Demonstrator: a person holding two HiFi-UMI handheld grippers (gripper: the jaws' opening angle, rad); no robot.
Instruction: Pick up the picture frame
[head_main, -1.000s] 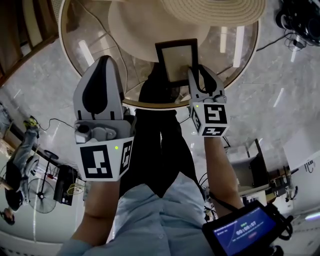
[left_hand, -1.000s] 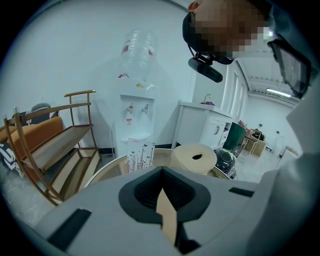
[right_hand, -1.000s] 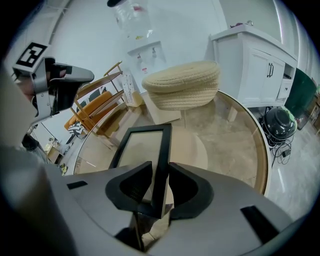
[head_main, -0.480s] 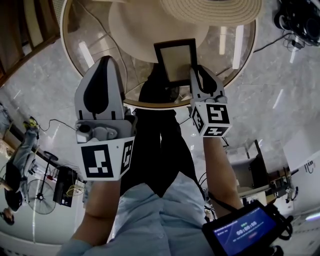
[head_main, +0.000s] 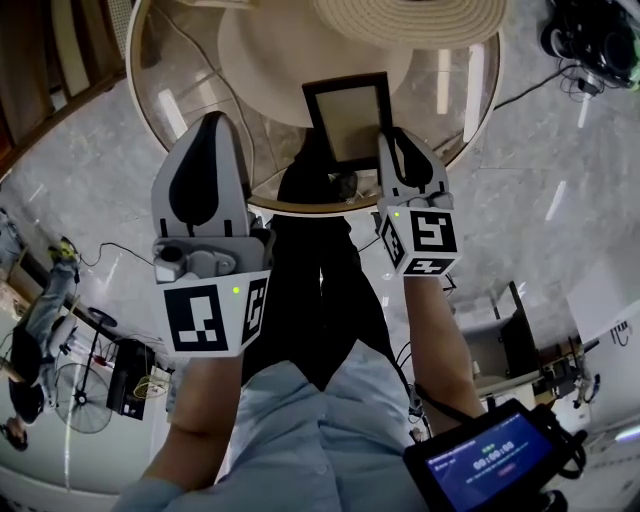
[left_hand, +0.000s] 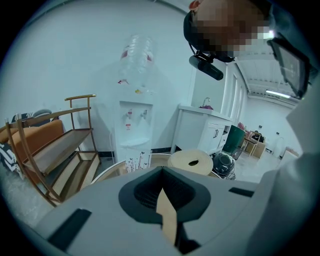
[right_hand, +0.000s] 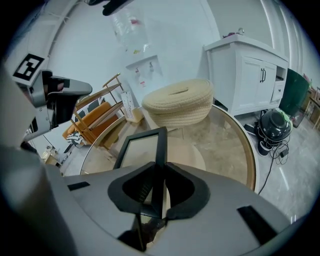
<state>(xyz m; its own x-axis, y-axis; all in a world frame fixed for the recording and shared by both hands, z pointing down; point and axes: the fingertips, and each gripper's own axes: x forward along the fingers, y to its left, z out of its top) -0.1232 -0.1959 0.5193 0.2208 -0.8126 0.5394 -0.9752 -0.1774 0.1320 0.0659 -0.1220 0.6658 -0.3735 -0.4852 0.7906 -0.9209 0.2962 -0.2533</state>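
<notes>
The picture frame (head_main: 350, 118) is black with a pale beige panel and sits over a round beige mat on the glass table (head_main: 170, 60). My right gripper (head_main: 388, 142) is shut on its right edge near the lower corner. In the right gripper view the frame (right_hand: 137, 150) stands edge-on between the pads, which press on its black rim at my right gripper (right_hand: 159, 169). My left gripper (head_main: 208, 122) hovers at the table's near edge to the left of the frame, shut and holding nothing. The left gripper view shows its jaws (left_hand: 161, 172) met at the tip.
A woven straw basket (right_hand: 177, 102) sits on the table behind the frame. Beyond the table stand a wooden rack (left_hand: 55, 150), a water dispenser (left_hand: 135, 125) and a white cabinet (right_hand: 250, 75). The person's dark legs (head_main: 320, 270) show below the glass rim.
The right gripper's jaws have narrowed onto the frame's right edge. The frame has shifted slightly left and up in the head view. The left gripper has stayed put.
</notes>
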